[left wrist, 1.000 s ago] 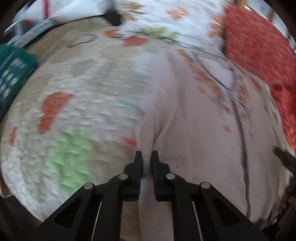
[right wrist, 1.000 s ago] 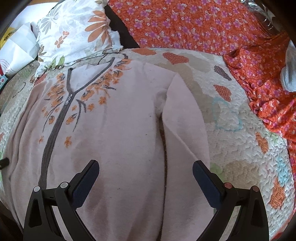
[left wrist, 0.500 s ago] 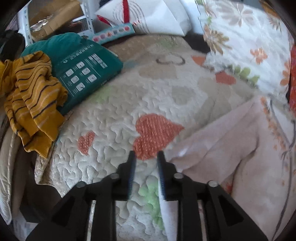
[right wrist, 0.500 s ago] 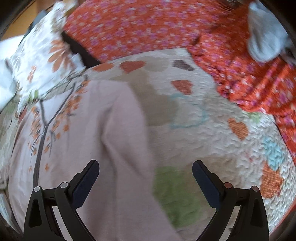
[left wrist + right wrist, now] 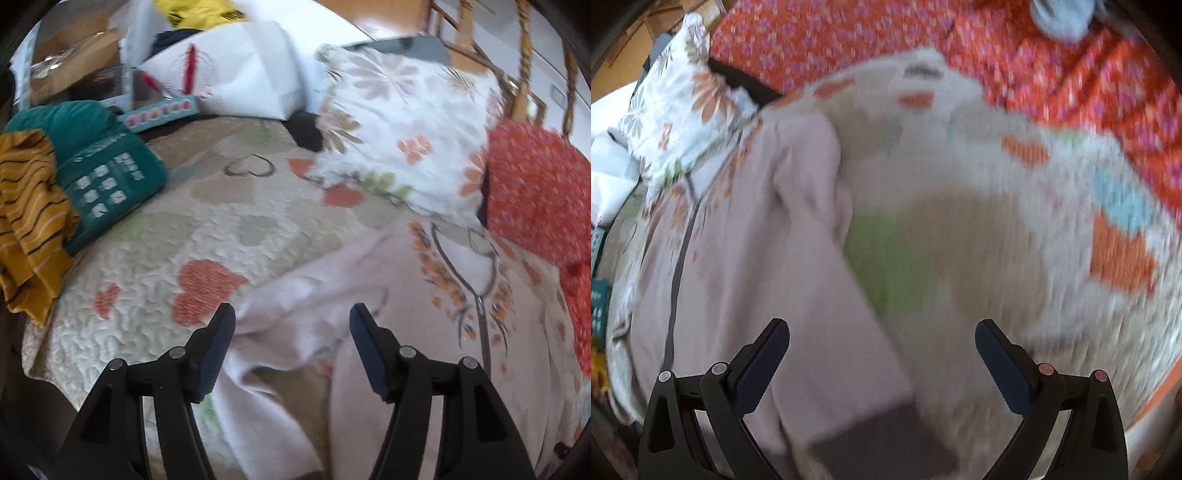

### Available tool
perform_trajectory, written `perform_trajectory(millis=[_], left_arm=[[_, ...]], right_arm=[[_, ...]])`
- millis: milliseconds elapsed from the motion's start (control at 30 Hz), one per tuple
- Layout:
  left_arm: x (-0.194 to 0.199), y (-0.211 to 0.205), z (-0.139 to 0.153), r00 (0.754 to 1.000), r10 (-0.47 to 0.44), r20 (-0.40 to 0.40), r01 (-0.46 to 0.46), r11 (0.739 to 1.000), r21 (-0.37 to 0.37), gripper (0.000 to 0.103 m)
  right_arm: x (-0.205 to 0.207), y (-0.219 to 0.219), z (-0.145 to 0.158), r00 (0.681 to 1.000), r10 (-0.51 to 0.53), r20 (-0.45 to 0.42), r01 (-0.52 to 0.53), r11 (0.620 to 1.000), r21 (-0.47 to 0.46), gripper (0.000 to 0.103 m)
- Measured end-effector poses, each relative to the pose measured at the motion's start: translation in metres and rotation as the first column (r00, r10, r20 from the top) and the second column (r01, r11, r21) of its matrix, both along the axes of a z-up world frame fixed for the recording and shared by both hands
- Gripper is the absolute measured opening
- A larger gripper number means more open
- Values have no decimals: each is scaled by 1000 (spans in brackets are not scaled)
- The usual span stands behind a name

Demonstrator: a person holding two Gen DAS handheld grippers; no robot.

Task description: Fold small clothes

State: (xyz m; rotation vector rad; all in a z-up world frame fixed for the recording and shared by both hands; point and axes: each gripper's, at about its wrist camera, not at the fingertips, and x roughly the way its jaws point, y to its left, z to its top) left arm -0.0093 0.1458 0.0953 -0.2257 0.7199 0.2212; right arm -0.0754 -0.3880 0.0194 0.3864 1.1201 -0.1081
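A pale pink zip-up garment (image 5: 424, 295) with orange flowers along its grey zip lies spread on the quilted bedspread (image 5: 221, 229). Its left sleeve (image 5: 295, 332) lies crumpled under my left gripper (image 5: 291, 321), whose jaws are opening, pads clear of the cloth. In the right wrist view the same garment (image 5: 738, 258) fills the left half, its right sleeve (image 5: 827, 295) running down toward a dark cuff. My right gripper (image 5: 882, 336) hovers wide open over that sleeve's edge and the bedspread (image 5: 997, 258), holding nothing. The view is blurred.
A floral pillow (image 5: 399, 122) and an orange flowered pillow (image 5: 535, 192) lie at the head. A mustard striped garment (image 5: 26, 214) and a teal box (image 5: 110, 177) sit at the left edge. Orange flowered cloth (image 5: 1071, 74) and a grey item (image 5: 1060, 14) lie at the far right.
My left gripper let go of the sleeve, its jaws spread, and it rose and tilted up. My right gripper swept to the right, from over the body to the sleeve's edge.
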Motion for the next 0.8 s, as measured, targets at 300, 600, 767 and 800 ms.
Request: perform_trajectory(millis=[300, 600, 767, 800], left_arm=[[4, -33, -13, 995, -90, -50, 90, 996, 10, 63], [-10, -59, -5, 968, -214, -132, 219, 975, 25, 63], [-28, -58, 8, 961, -225, -160, 230, 973, 12, 64], [-30, -57, 9, 962, -223, -160, 226, 974, 5, 64]], right_arm=[[-36, 22, -11, 995, 100, -10, -101, 994, -29, 14], [15, -68, 47, 1000, 0, 31, 4, 993, -115, 11], [63, -146, 73, 989, -140, 41, 146, 960, -241, 11], [71, -159, 73, 986, -163, 38, 168, 953, -251, 11]])
